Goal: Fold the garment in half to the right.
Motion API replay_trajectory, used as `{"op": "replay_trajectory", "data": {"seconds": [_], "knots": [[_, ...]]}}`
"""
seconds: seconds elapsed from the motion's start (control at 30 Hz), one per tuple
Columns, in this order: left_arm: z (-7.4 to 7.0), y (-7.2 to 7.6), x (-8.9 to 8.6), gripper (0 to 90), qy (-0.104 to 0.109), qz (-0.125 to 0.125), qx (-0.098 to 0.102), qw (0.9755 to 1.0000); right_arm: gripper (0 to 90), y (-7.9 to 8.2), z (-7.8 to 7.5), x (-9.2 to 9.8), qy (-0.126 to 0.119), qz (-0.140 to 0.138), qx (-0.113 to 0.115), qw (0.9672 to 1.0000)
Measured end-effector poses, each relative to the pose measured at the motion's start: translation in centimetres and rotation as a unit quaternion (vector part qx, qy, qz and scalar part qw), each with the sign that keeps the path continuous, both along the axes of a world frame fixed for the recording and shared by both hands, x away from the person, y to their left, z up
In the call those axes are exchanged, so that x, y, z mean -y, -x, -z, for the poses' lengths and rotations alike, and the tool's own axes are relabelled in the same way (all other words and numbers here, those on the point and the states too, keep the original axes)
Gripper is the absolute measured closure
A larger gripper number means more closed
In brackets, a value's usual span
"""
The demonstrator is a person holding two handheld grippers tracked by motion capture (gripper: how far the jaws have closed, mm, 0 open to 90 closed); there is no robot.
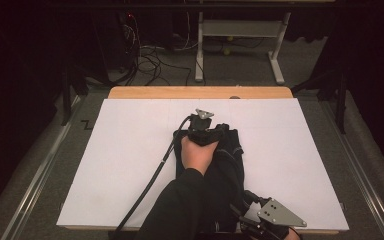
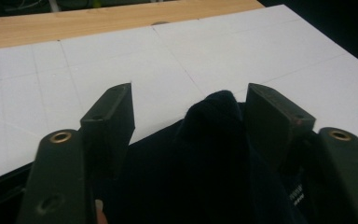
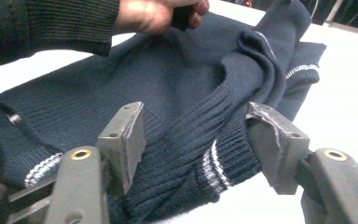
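A dark navy knitted sweater [image 1: 230, 160] with white stripes on its ribbed edges lies bunched on the white board [image 1: 130, 160]. My left gripper [image 1: 203, 122] is at the sweater's far end. In the left gripper view its jaws [image 2: 191, 93] stand open, and a hump of dark sweater fabric [image 2: 214, 154] rises between them, closer to the right jaw. My right gripper [image 1: 245, 202] is at the near end. Its jaws [image 3: 196, 112] are open around a ribbed, striped fold of the sweater [image 3: 177, 79]. A person's hand [image 3: 154, 14] and dark sleeve reach over the cloth.
The white board covers a wooden table whose far edge [image 1: 200, 92] shows bare. A black cable [image 1: 150, 185] trails from the left gripper to the near edge. A desk frame [image 1: 240, 30] and loose cables stand on the floor behind.
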State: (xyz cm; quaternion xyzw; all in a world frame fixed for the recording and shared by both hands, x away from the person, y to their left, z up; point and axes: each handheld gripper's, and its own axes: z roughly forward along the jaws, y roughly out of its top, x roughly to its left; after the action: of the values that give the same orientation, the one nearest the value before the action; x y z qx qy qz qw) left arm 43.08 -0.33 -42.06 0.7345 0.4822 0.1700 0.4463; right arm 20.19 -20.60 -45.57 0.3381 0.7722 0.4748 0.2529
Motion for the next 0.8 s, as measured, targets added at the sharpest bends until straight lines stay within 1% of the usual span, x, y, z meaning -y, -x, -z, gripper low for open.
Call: {"op": "replay_trajectory", "data": {"seconds": [0.03,0.07,0.1,0.17,0.2,0.27,0.33,0.43,0.47,0.5,0.53,0.6,0.7,0.73,0.8], "knots": [[-0.1,0.3,-0.5,29.3,0.003,0.001,0.006,1.0000,37.5,0.0,-0.1,0.0,-0.003,0.000,0.000,1.0000],[-0.2,0.5,-0.8,27.9,0.006,0.002,0.009,0.9999,36.4,0.1,-0.3,0.1,-0.006,0.002,0.005,1.0000],[-0.3,0.9,-1.5,27.0,0.012,0.006,0.018,0.9998,35.8,0.1,-0.4,0.1,-0.010,0.003,0.006,0.9999],[-0.3,1.5,-2.4,25.5,0.008,0.011,0.030,0.9994,35.4,0.2,-0.7,0.3,-0.016,0.006,0.012,0.9998],[-0.3,1.7,-2.8,24.7,0.012,0.014,0.034,0.9993,35.2,0.2,-0.8,0.3,-0.018,0.007,0.014,0.9997],[-0.2,2.1,-3.7,24.5,0.015,0.019,0.039,0.9990,35.3,0.2,-0.8,0.4,-0.021,0.007,0.014,0.9997],[0.0,2.6,-4.8,22.6,0.018,0.024,0.042,0.9987,35.3,0.1,-0.9,0.5,-0.020,0.009,0.016,0.9996],[0.4,3.4,-6.5,17.7,0.011,0.032,0.045,0.9984,35.4,-0.1,-1.0,0.5,-0.021,0.014,0.017,0.9995],[0.5,3.6,-6.9,17.7,0.010,0.031,0.048,0.9983,35.4,-0.1,-1.0,0.5,-0.021,0.015,0.017,0.9995],[0.6,4.0,-7.7,17.3,0.010,0.033,0.053,0.9980,35.4,-0.2,-1.0,0.5,-0.020,0.016,0.016,0.9995],[0.7,4.3,-8.3,15.4,0.013,0.034,0.056,0.9978,35.6,-0.3,-1.1,0.6,-0.020,0.018,0.017,0.9995],[1.1,5.1,-9.6,15.4,0.015,0.036,0.061,0.9974,36.7,-0.6,-1.2,0.6,-0.020,0.019,0.015,0.9995],[1.6,6.1,-11.5,14.0,0.020,0.033,0.066,0.9971,39.7,-1.2,-1.6,0.4,-0.017,0.020,0.013,0.9996],[1.8,6.4,-12.2,13.5,0.023,0.034,0.066,0.9970,41.6,-1.6,-1.8,0.4,-0.017,0.019,0.013,0.9996],[2.3,7.2,-13.6,11.7,0.021,0.032,0.069,0.9969,49.2,-2.3,-2.2,0.2,-0.015,0.014,0.009,0.9997]]}}
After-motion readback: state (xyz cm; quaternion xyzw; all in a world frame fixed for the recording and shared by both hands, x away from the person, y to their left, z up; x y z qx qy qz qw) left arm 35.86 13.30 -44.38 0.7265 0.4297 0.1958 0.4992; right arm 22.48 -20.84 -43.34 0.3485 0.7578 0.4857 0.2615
